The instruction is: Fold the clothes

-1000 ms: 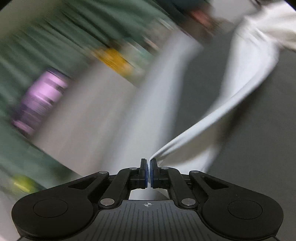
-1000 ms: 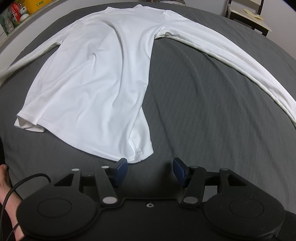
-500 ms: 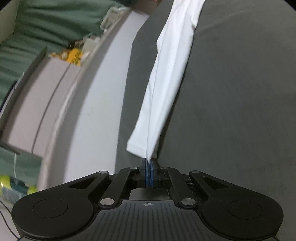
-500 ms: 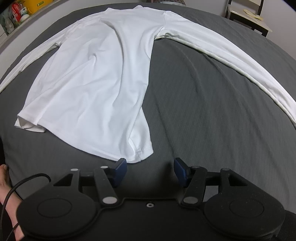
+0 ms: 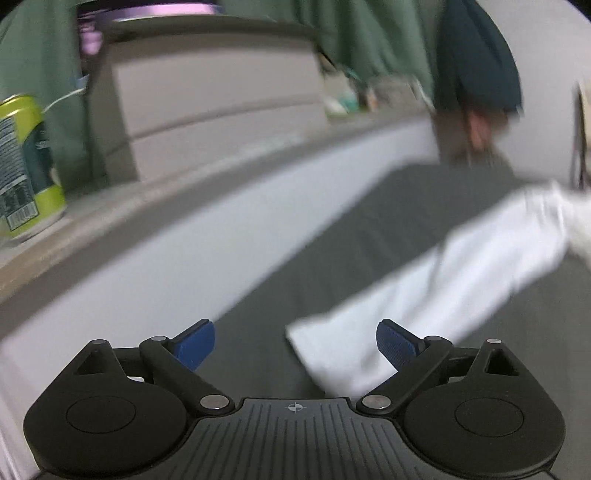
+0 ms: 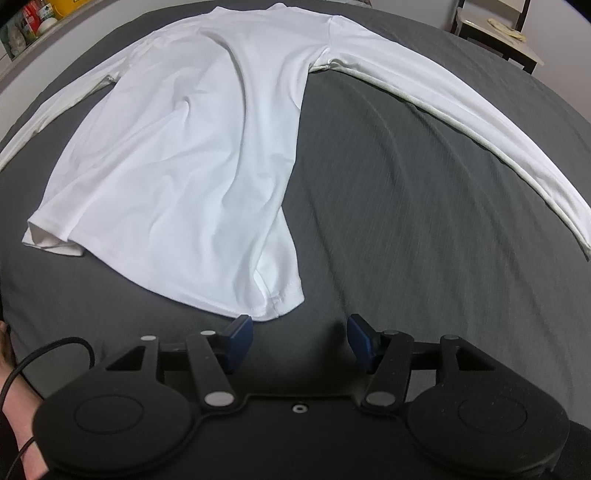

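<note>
A white long-sleeved shirt (image 6: 207, 147) lies spread flat on a dark grey bed cover (image 6: 406, 206), both sleeves stretched out to the sides. My right gripper (image 6: 300, 338) is open just short of the shirt's lower hem corner (image 6: 280, 306), with nothing between its fingers. In the blurred left wrist view, the cuff end of one white sleeve (image 5: 424, 295) lies on the cover, just ahead of my open left gripper (image 5: 295, 345). The cuff rests loose near the right blue pad (image 5: 397, 345).
A pale bed frame edge (image 5: 184, 251) runs along the left. Behind it stand a grey box (image 5: 207, 96), a green can (image 5: 26, 162) and green curtains. A chair (image 6: 495, 26) stands beyond the far right corner. A hand (image 6: 7, 350) and a cable show at lower left.
My left gripper has opened and let go of the sleeve cuff, which now lies on the cover. That view has swung round. My right gripper has hardly moved.
</note>
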`<state>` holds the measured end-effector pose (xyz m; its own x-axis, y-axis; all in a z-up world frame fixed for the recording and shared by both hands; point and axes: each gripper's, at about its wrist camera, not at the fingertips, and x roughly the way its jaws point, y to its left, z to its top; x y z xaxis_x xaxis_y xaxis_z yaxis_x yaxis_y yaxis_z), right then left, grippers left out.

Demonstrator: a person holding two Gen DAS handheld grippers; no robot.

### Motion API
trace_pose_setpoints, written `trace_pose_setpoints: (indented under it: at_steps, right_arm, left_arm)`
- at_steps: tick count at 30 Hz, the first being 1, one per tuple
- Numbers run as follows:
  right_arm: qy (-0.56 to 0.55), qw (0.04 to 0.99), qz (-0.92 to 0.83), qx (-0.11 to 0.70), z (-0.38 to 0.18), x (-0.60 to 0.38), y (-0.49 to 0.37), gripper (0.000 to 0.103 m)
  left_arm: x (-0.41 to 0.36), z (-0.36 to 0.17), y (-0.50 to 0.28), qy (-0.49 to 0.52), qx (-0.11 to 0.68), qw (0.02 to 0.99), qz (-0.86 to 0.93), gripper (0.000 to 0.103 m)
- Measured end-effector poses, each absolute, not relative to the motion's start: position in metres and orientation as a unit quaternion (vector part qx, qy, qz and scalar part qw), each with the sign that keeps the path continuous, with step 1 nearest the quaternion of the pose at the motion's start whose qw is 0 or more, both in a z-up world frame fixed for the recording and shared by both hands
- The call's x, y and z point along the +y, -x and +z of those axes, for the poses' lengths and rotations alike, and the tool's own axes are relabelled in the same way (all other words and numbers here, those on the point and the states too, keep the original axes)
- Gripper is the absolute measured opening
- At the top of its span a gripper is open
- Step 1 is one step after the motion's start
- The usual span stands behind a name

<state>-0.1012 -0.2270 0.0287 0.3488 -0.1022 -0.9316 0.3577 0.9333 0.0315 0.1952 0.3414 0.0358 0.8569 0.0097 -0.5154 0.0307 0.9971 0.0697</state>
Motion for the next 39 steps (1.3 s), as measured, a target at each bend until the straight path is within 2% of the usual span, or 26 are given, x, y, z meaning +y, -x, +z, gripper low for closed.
trace_pose_setpoints:
  at_steps: [2,4,5,6,10,12,19,21,26,28,29,31,32,33,35,39]
  right_arm:
    - [-0.115,0.812,-0.142,0.554,0.029,-0.227,0.101,0.056]
    - [-0.114,0.810,-0.143,0.557,0.028,-0.226,0.100,0.056]
    - [-0.113,0.809,-0.143,0.559,0.027,-0.226,0.099,0.056]
    - [-0.112,0.808,-0.144,0.560,0.026,-0.226,0.098,0.056]
    - [-0.114,0.806,-0.144,0.563,0.026,-0.227,0.098,0.056]
    - [-0.115,0.805,-0.144,0.564,0.025,-0.228,0.098,0.056]
    - [-0.121,0.802,-0.143,0.568,0.024,-0.229,0.097,0.056]
    - [-0.122,0.801,-0.143,0.568,0.024,-0.229,0.097,0.056]
    - [-0.119,0.798,-0.145,0.573,0.021,-0.228,0.093,0.056]
    - [-0.119,0.797,-0.145,0.574,0.021,-0.228,0.092,0.056]
    - [-0.119,0.797,-0.145,0.574,0.021,-0.229,0.092,0.056]
    - [-0.119,0.798,-0.144,0.573,0.022,-0.229,0.092,0.056]
    - [-0.117,0.800,-0.145,0.570,0.022,-0.228,0.093,0.056]
    - [-0.114,0.803,-0.146,0.567,0.024,-0.227,0.094,0.056]
    - [-0.102,0.810,-0.145,0.560,0.027,-0.222,0.095,0.056]
    - [-0.098,0.839,-0.113,0.523,0.037,-0.202,0.098,0.057]
  left_arm:
    - [0.356,0.039,-0.211,0.027,0.274,0.961,-0.009,0.095]
    - [0.356,0.032,-0.227,0.039,0.301,0.953,0.016,0.095]
    - [0.353,0.027,-0.237,0.030,0.319,0.947,0.026,0.084]
    - [0.349,0.020,-0.246,0.014,0.337,0.941,0.034,0.069]
    - [0.328,-0.004,-0.265,-0.034,0.384,0.922,0.038,0.038]
    - [0.319,-0.012,-0.266,-0.043,0.385,0.921,0.034,0.007]
    - [0.291,0.000,-0.278,-0.164,0.300,0.934,0.106,0.004]
    - [0.288,0.001,-0.287,-0.184,0.298,0.928,0.124,0.004]
    - [0.277,-0.014,-0.300,-0.240,0.341,0.900,0.128,0.005]
    - [0.274,-0.022,-0.296,-0.248,0.357,0.892,0.119,0.010]
    - [0.273,-0.024,-0.293,-0.251,0.363,0.890,0.116,0.016]
    - [0.277,-0.019,-0.279,-0.238,0.350,0.897,0.126,0.051]
    - [0.280,-0.015,-0.271,-0.229,0.341,0.902,0.134,0.086]
    - [0.282,-0.009,-0.259,-0.214,0.329,0.910,0.135,0.099]
    - [0.286,0.005,-0.233,-0.178,0.312,0.926,0.119,0.099]
    - [0.255,0.034,-0.175,-0.143,0.326,0.934,-0.032,0.099]
